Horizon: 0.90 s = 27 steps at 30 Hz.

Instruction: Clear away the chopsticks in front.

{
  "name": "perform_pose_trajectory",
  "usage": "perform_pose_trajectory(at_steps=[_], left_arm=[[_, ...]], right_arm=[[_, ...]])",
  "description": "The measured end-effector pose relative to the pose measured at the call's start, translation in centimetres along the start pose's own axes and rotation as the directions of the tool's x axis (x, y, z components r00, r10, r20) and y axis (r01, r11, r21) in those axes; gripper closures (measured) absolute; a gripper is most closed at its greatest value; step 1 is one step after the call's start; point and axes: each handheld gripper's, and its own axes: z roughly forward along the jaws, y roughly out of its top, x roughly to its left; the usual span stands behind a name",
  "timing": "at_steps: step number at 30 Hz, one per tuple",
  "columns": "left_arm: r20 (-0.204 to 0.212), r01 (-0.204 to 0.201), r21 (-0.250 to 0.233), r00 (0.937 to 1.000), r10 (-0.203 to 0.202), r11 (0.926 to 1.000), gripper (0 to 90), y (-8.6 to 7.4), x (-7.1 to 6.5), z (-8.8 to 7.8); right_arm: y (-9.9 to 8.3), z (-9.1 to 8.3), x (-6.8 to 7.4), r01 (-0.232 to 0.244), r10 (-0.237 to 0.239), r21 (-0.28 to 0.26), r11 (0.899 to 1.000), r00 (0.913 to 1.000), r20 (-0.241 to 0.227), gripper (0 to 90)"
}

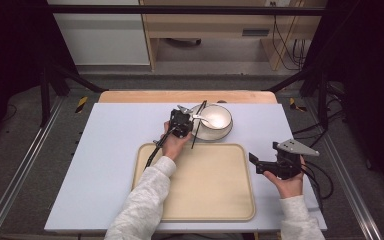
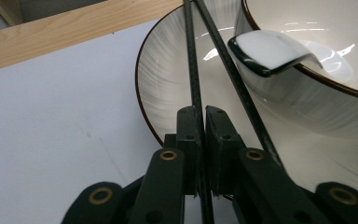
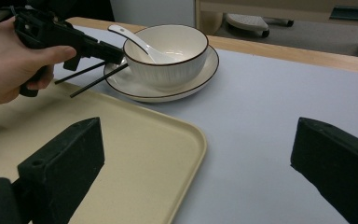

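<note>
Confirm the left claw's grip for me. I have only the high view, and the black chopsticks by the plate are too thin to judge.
Observer: In the left gripper view, the left claw is shut on one chopstick. The second chopstick runs past the right jaw, not between the two.

Operator: Report the spoon.

Observer: In the right gripper view, the white spoon leans in the bowl. Its handle juts over the rim on the side facing the left claw.

Operator: Check the right claw.

Observer: In its own view, the right claw stands wide open with nothing between the jaws. It is over the tray at its corner.
</note>
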Motion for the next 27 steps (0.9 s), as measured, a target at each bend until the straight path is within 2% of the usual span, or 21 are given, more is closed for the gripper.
perform_pose_trajectory(at_steps=[6,12,20,27], left_arm=[[-0.014,0.009,-0.01,0.9999,-0.009,0.9999,85.3,0.0,-0.1,-0.1],[-0.02,0.018,-0.019,0.9996,-0.018,0.9997,85.6,-0.2,0.3,-1.0],[-0.034,0.043,-0.054,0.9984,-0.045,0.9976,85.6,-0.5,1.4,-3.3],[-0.051,0.062,-0.076,0.9965,-0.066,0.9952,85.6,-1.6,2.1,-5.7]], right_arm=[[0.0,0.0,0.0,0.001,-0.001,0.001,1.0,1.0,0.001,3.1],[0.0,0.0,0.0,0.004,-0.004,0.0,1.0,1.0,0.001,3.1],[0.0,-0.1,0.0,0.006,-0.006,-0.001,1.0,1.0,0.005,3.1],[0.0,-0.1,0.0,0.002,-0.002,-0.002,1.0,1.0,0.006,3.1]])
